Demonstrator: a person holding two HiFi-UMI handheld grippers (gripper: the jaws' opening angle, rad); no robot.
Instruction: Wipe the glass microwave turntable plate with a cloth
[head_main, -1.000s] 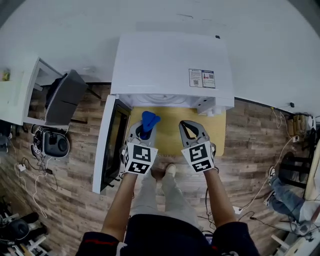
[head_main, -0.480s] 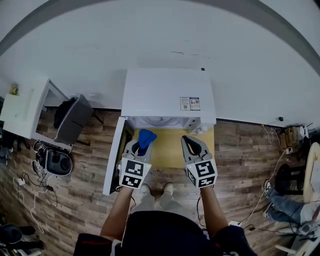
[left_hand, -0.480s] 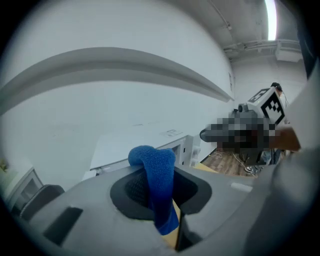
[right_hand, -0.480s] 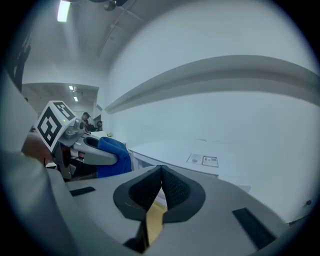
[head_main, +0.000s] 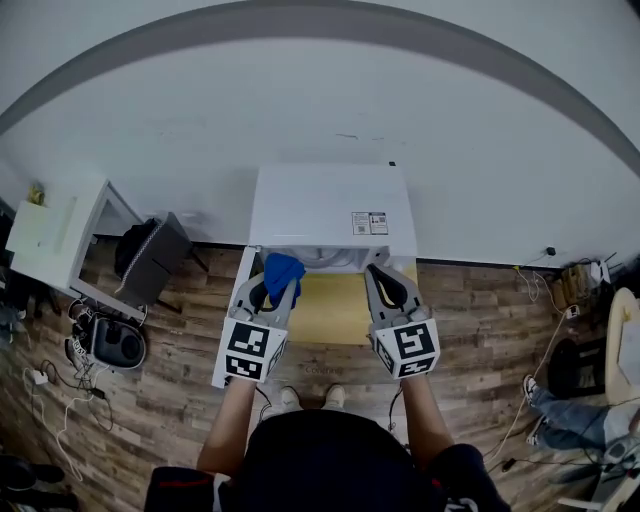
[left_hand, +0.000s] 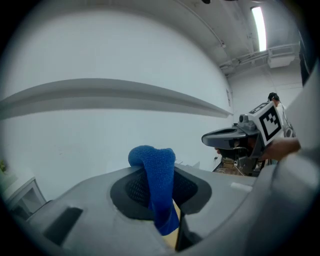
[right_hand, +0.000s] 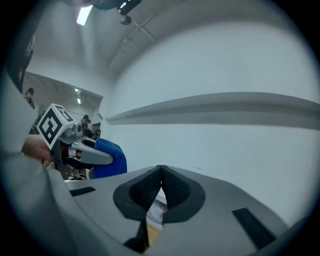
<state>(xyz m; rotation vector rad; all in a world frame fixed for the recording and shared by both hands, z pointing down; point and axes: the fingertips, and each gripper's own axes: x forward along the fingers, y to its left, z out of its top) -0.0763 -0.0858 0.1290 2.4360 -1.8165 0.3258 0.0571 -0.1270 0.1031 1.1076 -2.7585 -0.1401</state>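
Left gripper (head_main: 270, 290) pinches a blue cloth (left_hand: 156, 180), which bulges above the pads. Right gripper (head_main: 386, 282) is pressed together with nothing in it. The 2 grippers are side by side, apart, in front of the open white microwave (head_main: 332, 205), above a yellow surface (head_main: 335, 312). Glass turntable plate can't be made out clearly in the cavity.

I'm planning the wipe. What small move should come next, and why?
Probably open the right gripper and reach it into the open microwave: its jaws are shut on nothing, while the left gripper clamps the blue cloth, ready to wipe.
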